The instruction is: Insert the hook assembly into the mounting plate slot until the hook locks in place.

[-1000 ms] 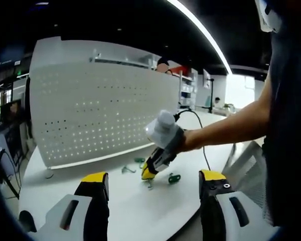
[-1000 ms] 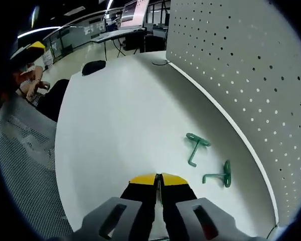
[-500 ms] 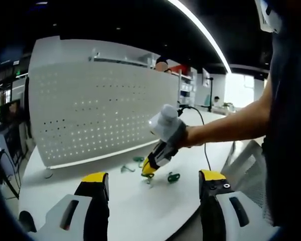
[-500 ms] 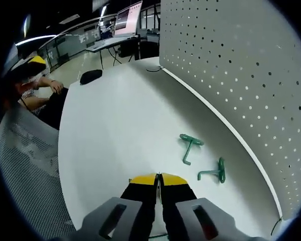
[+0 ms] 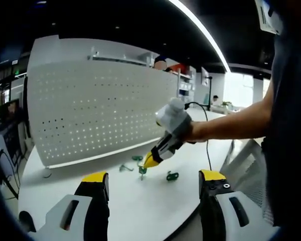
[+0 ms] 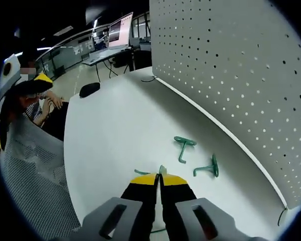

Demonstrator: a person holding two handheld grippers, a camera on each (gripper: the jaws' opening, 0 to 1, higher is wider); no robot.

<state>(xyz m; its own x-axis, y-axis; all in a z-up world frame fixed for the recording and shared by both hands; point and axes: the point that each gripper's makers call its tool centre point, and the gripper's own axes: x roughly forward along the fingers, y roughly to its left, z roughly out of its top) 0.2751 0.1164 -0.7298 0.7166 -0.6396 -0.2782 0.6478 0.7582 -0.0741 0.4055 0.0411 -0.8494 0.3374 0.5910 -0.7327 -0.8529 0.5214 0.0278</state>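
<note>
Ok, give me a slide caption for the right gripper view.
Right gripper shut on a green hook, two more hooks beside the pegboard.

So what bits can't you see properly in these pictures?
- Green hook in the right gripper: right gripper view, its own shut jaws hide most of it.
- Same hook: left gripper view, too small for its shape.
- Pegboard top: right gripper view, cut off by the edge.

A green hook (image 5: 142,170) is held clear of the white table (image 5: 140,206), pinched at the closed tips of the right gripper (image 5: 149,161). Three more green hooks (image 6: 183,148) are lain flat on the table near its back edge, just before the upright white perforated mounting plate (image 6: 226,65).
</note>
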